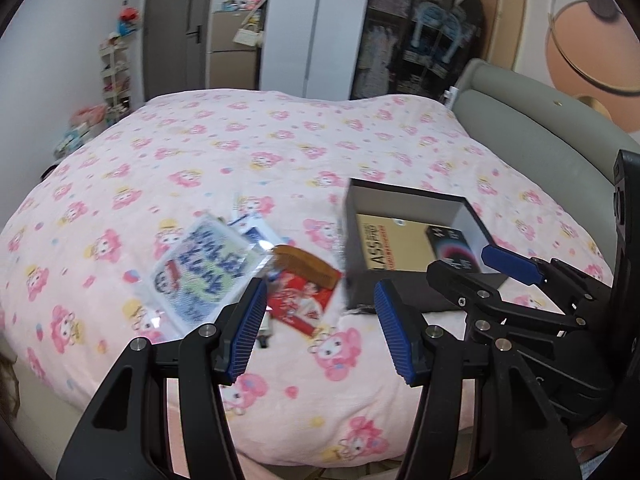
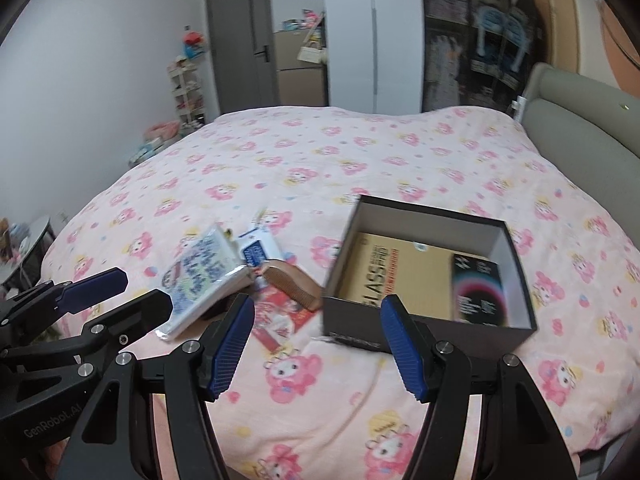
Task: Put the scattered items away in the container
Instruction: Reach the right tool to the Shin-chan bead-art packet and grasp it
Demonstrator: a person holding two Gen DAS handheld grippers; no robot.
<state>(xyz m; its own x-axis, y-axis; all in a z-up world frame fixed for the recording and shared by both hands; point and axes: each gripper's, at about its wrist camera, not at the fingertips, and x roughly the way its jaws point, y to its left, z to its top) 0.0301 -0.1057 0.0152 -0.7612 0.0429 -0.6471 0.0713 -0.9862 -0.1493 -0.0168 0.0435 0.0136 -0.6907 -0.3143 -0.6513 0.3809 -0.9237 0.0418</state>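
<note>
**Both grippers empty, pile still outside the box**

Nearest me, the left gripper (image 1: 320, 316) and right gripper (image 2: 318, 344) hang with jaws parted, nothing between them. Just beyond, on the pink quilt (image 2: 320, 400), the loose pile lies touching itself: red packet (image 1: 298, 300), wooden comb (image 1: 304, 266), booklet (image 1: 204, 272). Right of it sits the black box (image 2: 516, 276), already holding flat items. I'd worry that overlapping pieces drag each other, or a jaw snags the soft quilt.

Home bedroom: bed (image 2: 360, 152), wardrobe (image 2: 460, 40).
</note>
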